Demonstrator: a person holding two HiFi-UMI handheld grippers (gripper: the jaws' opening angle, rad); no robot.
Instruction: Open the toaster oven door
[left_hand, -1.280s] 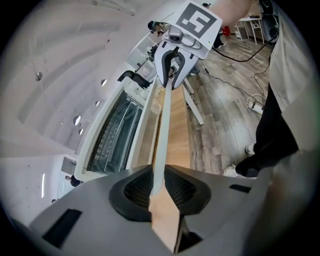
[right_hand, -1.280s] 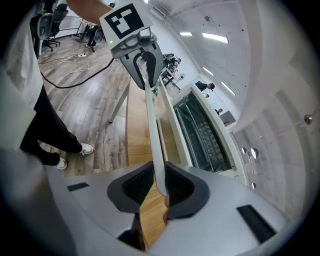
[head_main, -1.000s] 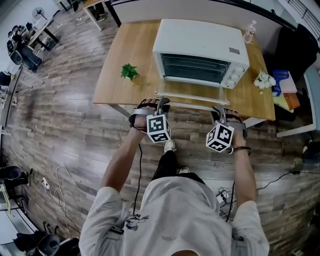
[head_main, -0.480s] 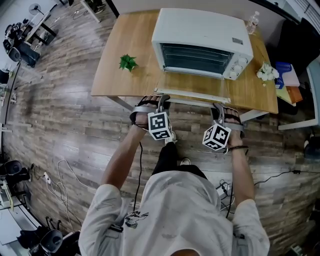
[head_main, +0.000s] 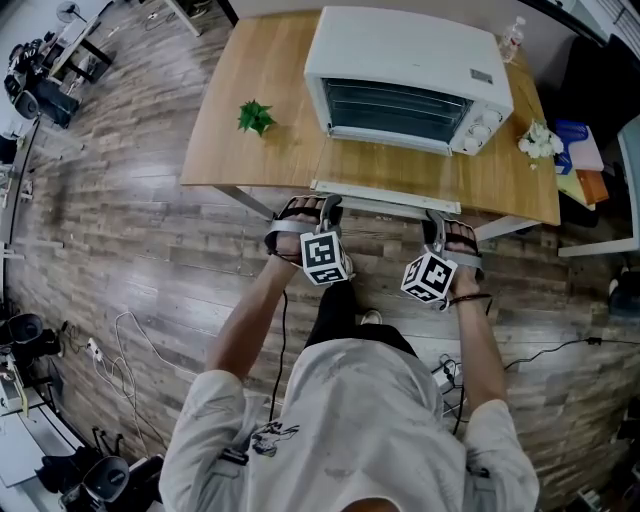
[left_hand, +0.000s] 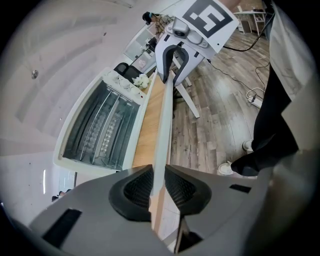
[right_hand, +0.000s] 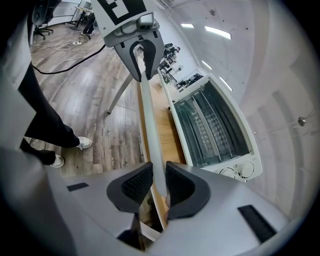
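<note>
While the wooden table (head_main: 240, 150) carries the whole scene, the white toaster oven (head_main: 405, 55) sits toward its far side, front facing the person, and here's the headline: its mouth is wide open. You can see straight into the cavity, wire rack (head_main: 400, 112) and all.

The glass door (head_main: 385, 168) is folded down and out toward the person, lying close to level over the tabletop, the wood showing through the pane. Its far edge is hinged at the oven's base, and its near edge reaches about to the table's front edge.

Along that near edge runs the pale handle (head_main: 385, 197), and both tools are on it. The left gripper (head_main: 325, 207) has the bar's left end, its ribbed pads (left_hand: 137, 186) closed narrow against either side. The right gripper (head_main: 436, 222) does the same at the right end, its pads (right_hand: 181, 186) pinching the bar.

So where does that leave us? By my reading the opening itself is essentially done, with the door looking at or very near the bottom of its swing. What seems left is small: settle any last bit of travel, then let the handle go and draw both grippers clear.
</note>
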